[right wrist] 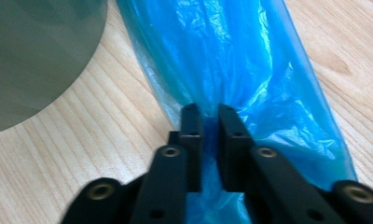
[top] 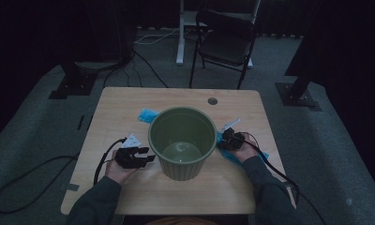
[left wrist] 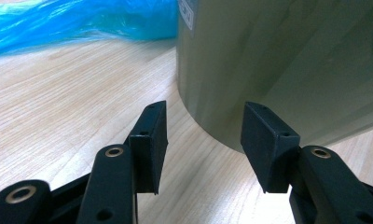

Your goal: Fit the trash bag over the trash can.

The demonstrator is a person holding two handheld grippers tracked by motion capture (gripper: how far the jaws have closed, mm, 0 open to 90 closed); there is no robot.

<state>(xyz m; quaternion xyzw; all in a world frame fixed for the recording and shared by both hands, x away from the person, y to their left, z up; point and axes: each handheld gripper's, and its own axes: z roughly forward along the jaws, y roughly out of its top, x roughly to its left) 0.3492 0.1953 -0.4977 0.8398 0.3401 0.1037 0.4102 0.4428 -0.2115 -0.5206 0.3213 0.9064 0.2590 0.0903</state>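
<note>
The high view looked down and forward from above the person's side, taking in the whole wooden table [top: 129, 101], the green bucket [top: 182, 140] at its middle, and a chair beyond. The left gripper view sat low and close, facing the bucket's wall [left wrist: 278, 60] just ahead of its parted jaws, blue plastic lying beyond to the upper left. The right gripper view looked steeply down, very near; the blue plastic bag [right wrist: 231, 65] ran between its jaws, the bucket up-left. All three shared bucket and tabletop.
</note>
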